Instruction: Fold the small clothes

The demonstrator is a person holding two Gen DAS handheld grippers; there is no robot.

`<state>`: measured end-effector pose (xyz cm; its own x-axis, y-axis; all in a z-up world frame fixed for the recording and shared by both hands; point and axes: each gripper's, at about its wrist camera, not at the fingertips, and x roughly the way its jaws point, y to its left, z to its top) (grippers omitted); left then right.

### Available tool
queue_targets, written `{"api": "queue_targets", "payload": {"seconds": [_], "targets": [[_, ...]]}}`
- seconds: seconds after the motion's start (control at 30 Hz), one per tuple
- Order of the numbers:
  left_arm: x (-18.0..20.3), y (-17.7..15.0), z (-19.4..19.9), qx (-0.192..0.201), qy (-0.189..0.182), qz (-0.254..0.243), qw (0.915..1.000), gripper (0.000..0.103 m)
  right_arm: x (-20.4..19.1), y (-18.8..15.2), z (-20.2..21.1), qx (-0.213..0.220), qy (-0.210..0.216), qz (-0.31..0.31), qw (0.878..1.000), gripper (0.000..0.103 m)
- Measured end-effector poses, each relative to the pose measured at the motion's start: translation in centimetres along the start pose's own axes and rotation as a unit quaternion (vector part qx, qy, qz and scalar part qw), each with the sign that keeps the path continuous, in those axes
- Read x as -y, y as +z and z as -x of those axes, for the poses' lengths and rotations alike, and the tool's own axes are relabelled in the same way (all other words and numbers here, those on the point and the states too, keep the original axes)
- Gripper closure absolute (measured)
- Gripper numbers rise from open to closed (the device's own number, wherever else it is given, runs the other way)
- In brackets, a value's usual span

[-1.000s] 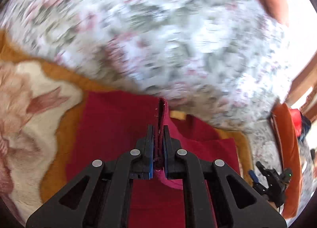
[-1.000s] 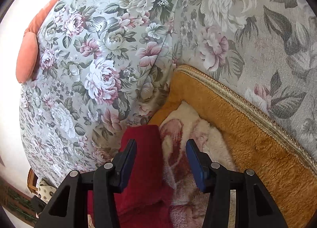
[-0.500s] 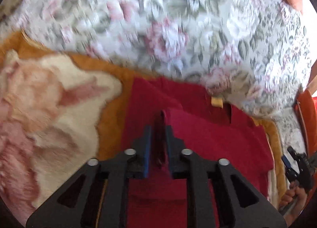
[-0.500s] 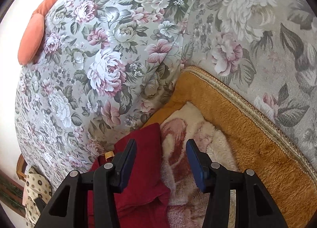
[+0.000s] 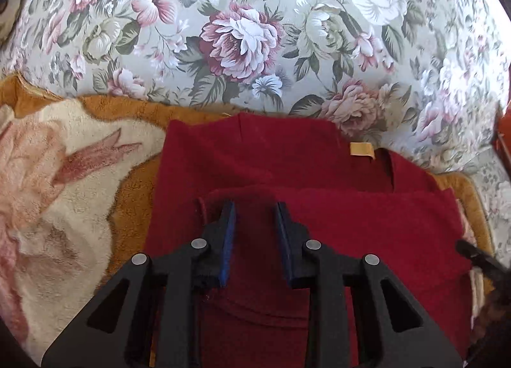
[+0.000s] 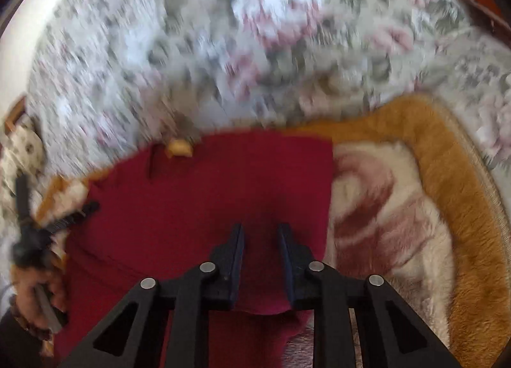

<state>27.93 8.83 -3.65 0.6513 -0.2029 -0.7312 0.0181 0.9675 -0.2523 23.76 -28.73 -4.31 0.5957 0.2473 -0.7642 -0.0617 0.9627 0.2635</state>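
Note:
A dark red garment (image 5: 287, 157) with a yellow neck label (image 5: 361, 150) lies flat on a plush blanket, one layer folded over its lower part. My left gripper (image 5: 255, 205) hovers at the fold's top left corner. Its jaws are opening, a narrow gap shows, and the pads do not press the cloth. In the blurred right wrist view, my right gripper (image 6: 260, 227) is over the garment (image 6: 207, 195) near its right edge. Its jaws are closing with a small gap still showing, and red cloth lies under the gap.
The orange and cream blanket (image 5: 48, 192) covers the seat of a floral sofa (image 5: 239, 39), whose backrest rises just behind the garment. At the left of the right wrist view, a hand (image 6: 35, 297) holds the other gripper.
The left gripper let go of the pinched red fold and sank; the fold now lies flat. The right gripper swung left over the garment, rolled, and its jaws narrowed.

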Motion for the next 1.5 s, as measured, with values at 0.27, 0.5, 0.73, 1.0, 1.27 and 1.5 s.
{"api": "queue_targets", "payload": {"seconds": [0.27,0.5,0.73,1.0,1.27,1.5], "targets": [[-3.5,-0.6,0.5,0.008,-0.089,0.081,0.9927,0.080,1.2,0.1,0.2,0.005,0.001,-0.030,1.000,0.092],[-1.8,-0.8,0.1,0.017,-0.055,0.053,0.9969,0.080,0.8,5.7,0.5,0.080,-0.016,-0.025,0.996,0.089],[-2.1,-0.8,-0.1,0.018,-0.068,0.063,0.9956,0.080,1.2,5.2,-4.7,0.001,-0.071,0.001,0.997,0.092],[-2.1,-0.8,-0.1,0.018,-0.069,0.062,0.9956,0.080,-8.0,4.5,-2.6,0.035,-0.050,0.092,0.994,0.090],[-2.3,-0.8,-0.1,0.019,-0.069,0.062,0.9955,0.080,-11.7,4.8,-5.8,-0.038,-0.086,0.071,0.993,0.088],[-2.5,-0.8,-0.2,0.021,-0.073,0.065,0.9950,0.080,-18.8,1.3,-5.1,-0.051,-0.033,0.163,0.985,0.083]]}}
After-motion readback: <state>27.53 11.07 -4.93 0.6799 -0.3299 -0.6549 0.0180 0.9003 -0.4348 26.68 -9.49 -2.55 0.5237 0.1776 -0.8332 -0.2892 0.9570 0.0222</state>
